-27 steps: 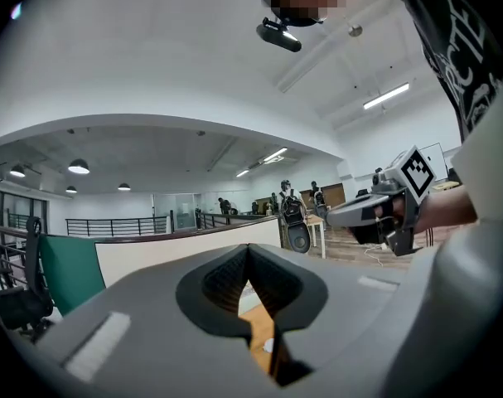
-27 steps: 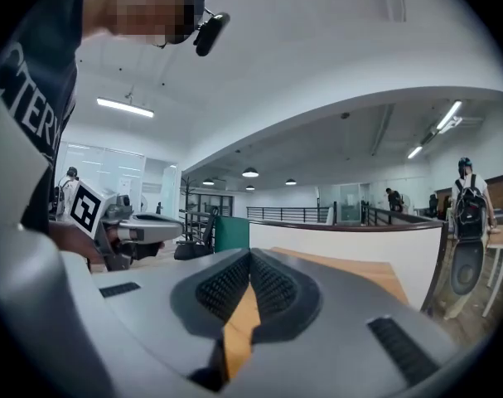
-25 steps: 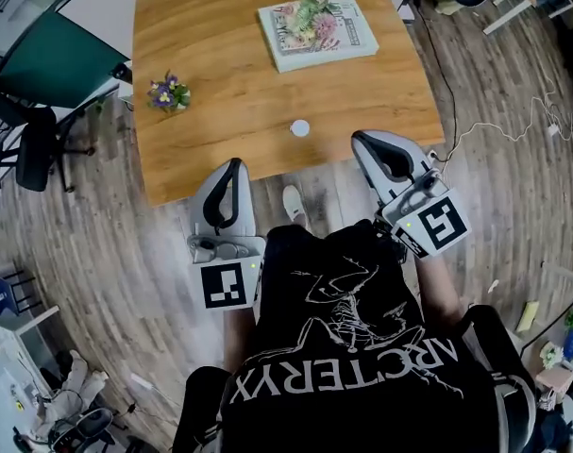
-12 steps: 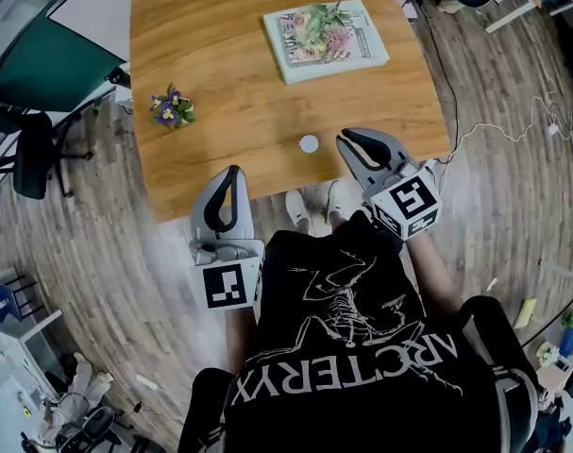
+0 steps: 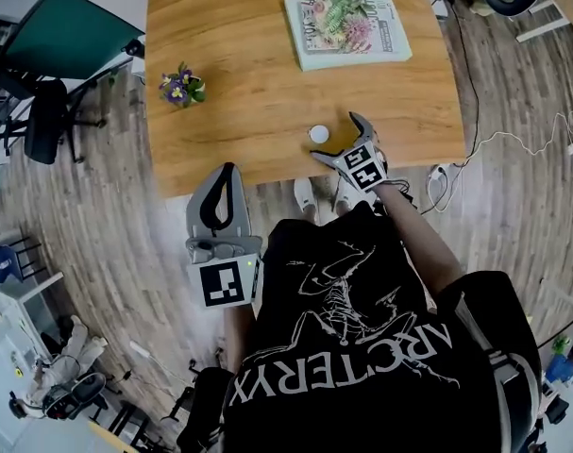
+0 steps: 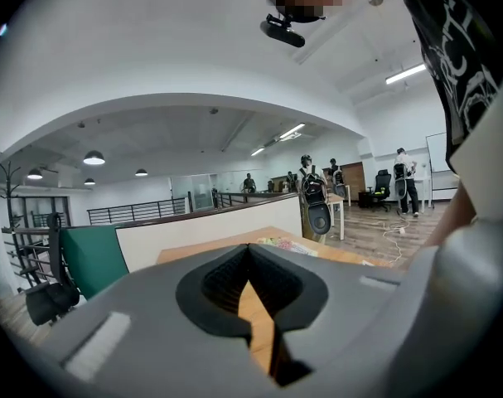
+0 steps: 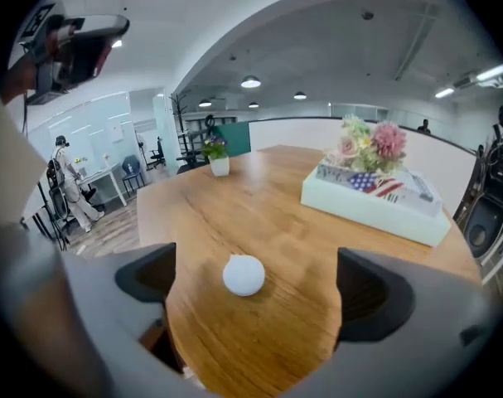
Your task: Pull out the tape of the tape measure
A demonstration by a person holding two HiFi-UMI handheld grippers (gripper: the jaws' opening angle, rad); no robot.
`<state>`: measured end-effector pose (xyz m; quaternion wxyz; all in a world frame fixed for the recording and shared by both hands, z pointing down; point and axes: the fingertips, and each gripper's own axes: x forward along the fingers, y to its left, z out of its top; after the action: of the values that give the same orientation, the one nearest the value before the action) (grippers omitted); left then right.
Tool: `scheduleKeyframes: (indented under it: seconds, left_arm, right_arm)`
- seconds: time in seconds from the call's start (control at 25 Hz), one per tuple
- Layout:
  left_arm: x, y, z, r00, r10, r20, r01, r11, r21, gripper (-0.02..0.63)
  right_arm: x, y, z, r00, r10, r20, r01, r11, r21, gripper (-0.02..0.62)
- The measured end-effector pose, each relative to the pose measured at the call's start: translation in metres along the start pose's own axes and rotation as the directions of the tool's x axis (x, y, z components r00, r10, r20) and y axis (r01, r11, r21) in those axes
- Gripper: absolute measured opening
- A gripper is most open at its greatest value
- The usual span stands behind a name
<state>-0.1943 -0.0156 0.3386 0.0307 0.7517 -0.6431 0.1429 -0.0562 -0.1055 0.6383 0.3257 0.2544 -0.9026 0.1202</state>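
Observation:
The tape measure [image 5: 319, 133] is a small round white case lying near the front edge of the wooden table [image 5: 248, 64]. My right gripper [image 5: 335, 138] reaches over that edge just right of it, and its jaws are opening. In the right gripper view the tape measure [image 7: 244, 274] lies on the wood a little ahead of the two spread dark pads [image 7: 147, 280]; neither pad touches it. My left gripper [image 5: 229, 173] hangs off the table's front edge, lower left, shut and empty. In the left gripper view, the left gripper [image 6: 249, 259] has its jaws pressed together.
A pale book with flowers on its cover [image 5: 347, 28] lies at the table's far right, and a small flower pot [image 5: 180, 88] stands at the left. A black chair [image 5: 45, 121] is left of the table. Cables [image 5: 494, 144] run over the wooden floor at the right.
My right gripper has moved forward and left over the table edge to the tape measure, and its jaws have gone from shut to wide apart. The left gripper has barely moved.

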Motion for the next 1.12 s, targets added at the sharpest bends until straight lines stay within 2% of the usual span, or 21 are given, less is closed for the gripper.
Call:
scheduleKeyframes:
  seconds: [0.16,0.32,0.44,0.52,0.56,0.6,0.68,0.88,1.12]
  left_arm:
    - [-0.008,0.004,-0.007,0.998,0.058,-0.022,-0.058,0.998,0.01,0.012]
    - [-0.01,0.002,-0.005,0.996,0.082,-0.02,-0.082,0.997,0.006,0.012]
    - [-0.012,-0.001,-0.009,0.994,0.096,-0.053,-0.097,0.995,-0.004,0.012]
    - [-0.013,-0.001,-0.012,0.991,0.106,-0.079,-0.106,0.994,-0.004,0.012]
    - [-0.012,-0.001,-0.012,0.991,0.109,-0.08,-0.11,0.994,-0.003,0.012]
    - [-0.012,0.0,-0.011,0.991,0.11,-0.074,-0.11,0.994,-0.003,0.012]
    - [-0.008,-0.003,-0.009,0.993,0.101,-0.056,-0.101,0.995,-0.007,0.012]
    - [0.004,-0.014,-0.01,0.997,0.053,-0.056,-0.054,0.999,-0.006,0.012]
    - [0.025,-0.028,-0.009,0.999,-0.025,-0.043,0.025,1.0,-0.001,0.012]
  right_arm:
    - [0.023,0.005,-0.011,0.997,0.064,-0.051,-0.065,0.998,-0.004,0.563]
    - [0.044,0.008,-0.017,0.989,0.11,-0.102,-0.117,0.991,-0.067,0.561]
    - [0.055,0.019,-0.028,0.972,0.175,-0.158,-0.183,0.982,-0.038,0.561]
    - [0.058,0.02,-0.037,0.961,0.179,-0.211,-0.198,0.978,-0.072,0.56]
    - [0.057,0.018,-0.038,0.959,0.162,-0.231,-0.193,0.974,-0.121,0.446]
    - [0.056,0.016,-0.038,0.958,0.148,-0.246,-0.192,0.967,-0.168,0.213]
    - [0.054,0.016,-0.037,0.953,0.142,-0.269,-0.201,0.958,-0.206,0.213]
    - [0.039,0.011,-0.034,0.943,0.182,-0.279,-0.235,0.957,-0.17,0.212]
    - [-0.015,-0.017,0.012,0.966,0.221,-0.137,-0.231,0.971,-0.064,0.212]
